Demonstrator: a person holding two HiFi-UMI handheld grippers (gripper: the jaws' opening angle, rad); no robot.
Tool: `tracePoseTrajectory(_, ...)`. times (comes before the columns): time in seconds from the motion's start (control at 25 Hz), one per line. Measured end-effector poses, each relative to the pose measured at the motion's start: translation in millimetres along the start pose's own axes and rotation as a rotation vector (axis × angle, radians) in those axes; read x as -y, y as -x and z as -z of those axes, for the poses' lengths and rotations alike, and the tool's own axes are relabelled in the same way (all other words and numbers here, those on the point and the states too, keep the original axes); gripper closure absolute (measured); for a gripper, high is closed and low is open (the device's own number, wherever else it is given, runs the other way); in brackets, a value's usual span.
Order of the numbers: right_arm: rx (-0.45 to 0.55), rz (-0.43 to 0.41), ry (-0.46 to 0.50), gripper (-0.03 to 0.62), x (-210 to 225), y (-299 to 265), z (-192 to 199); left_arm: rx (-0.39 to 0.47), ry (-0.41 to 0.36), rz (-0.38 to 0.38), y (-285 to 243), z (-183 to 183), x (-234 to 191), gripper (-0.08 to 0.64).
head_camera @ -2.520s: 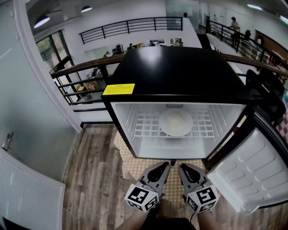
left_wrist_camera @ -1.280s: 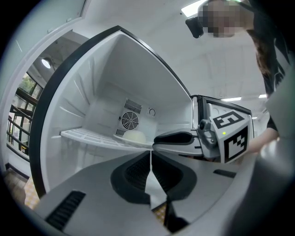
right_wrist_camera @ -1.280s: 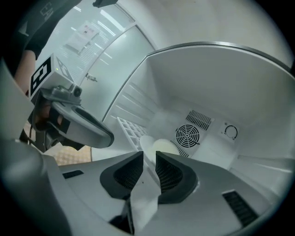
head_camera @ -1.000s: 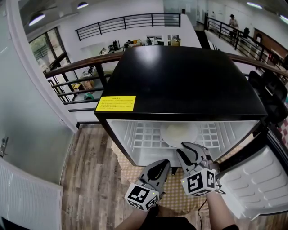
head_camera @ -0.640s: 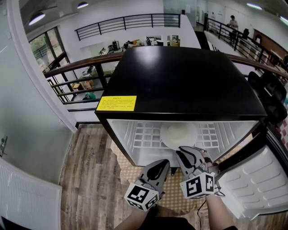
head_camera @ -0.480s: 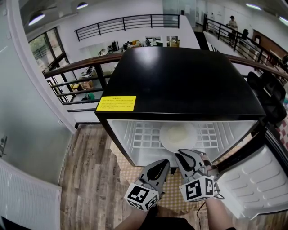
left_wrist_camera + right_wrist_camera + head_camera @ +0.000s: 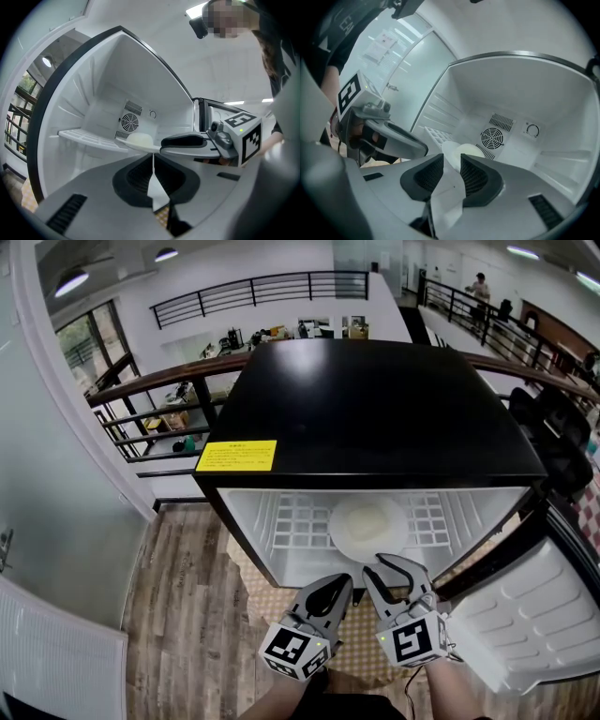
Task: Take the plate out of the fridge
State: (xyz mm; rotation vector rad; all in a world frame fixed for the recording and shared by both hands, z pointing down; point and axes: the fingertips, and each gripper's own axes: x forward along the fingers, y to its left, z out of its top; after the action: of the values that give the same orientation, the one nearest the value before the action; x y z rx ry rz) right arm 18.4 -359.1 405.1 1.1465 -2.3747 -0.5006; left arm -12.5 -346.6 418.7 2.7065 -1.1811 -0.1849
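A white round plate (image 7: 368, 526) lies on the wire shelf (image 7: 289, 517) inside the open black fridge (image 7: 375, 409). My right gripper (image 7: 400, 566) is open at the fridge's front edge. Its tips sit just short of the plate's near rim, a little to the right. In the right gripper view the plate (image 7: 466, 151) shows through the gap between the jaws of the right gripper (image 7: 451, 164), with nothing held. My left gripper (image 7: 339, 585) hangs shut and empty below the fridge opening. From the left gripper view the plate (image 7: 138, 139) appears edge-on on the shelf, ahead of the left gripper (image 7: 153, 161).
The fridge door (image 7: 534, 615) stands swung open at the right. A yellow label (image 7: 236, 455) sits on the fridge's top left corner. Wooden floor (image 7: 187, 615) and a patterned mat lie below. A railing (image 7: 141, 390) runs behind the fridge.
My right gripper reached in over the plate's front a second ago and has since drawn back toward me to the fridge's front edge. The left gripper has stayed put.
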Motion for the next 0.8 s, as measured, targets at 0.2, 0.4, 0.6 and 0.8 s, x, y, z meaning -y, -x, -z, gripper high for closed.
tracePoseTrajectory(0.2, 0.031, 0.079, -0.261, 0.488, 13.1, 17.2, 7.7, -0.001, -0.002, 0.002, -0.4, -0.4, 1.5, 0.543)
tracePoseTrajectory(0.4, 0.033, 0.128, -0.635, 0.488, 20.7, 28.0, 25.3, -0.004, -0.002, 0.014, -3.1, 1.0, 6.9, 0.543)
tracePoseTrajectory(0.6, 0.069, 0.107, -0.900, 0.488, 19.4, 26.7, 28.4, -0.010, -0.006, 0.030, -4.9, 2.6, 12.9, 0.543)
tracePoseTrajectory(0.8, 0.149, 0.083, -1.240, 0.479, 26.0, 22.5, 33.7, -0.007, -0.008, 0.029, -3.3, 2.3, 13.8, 0.543)
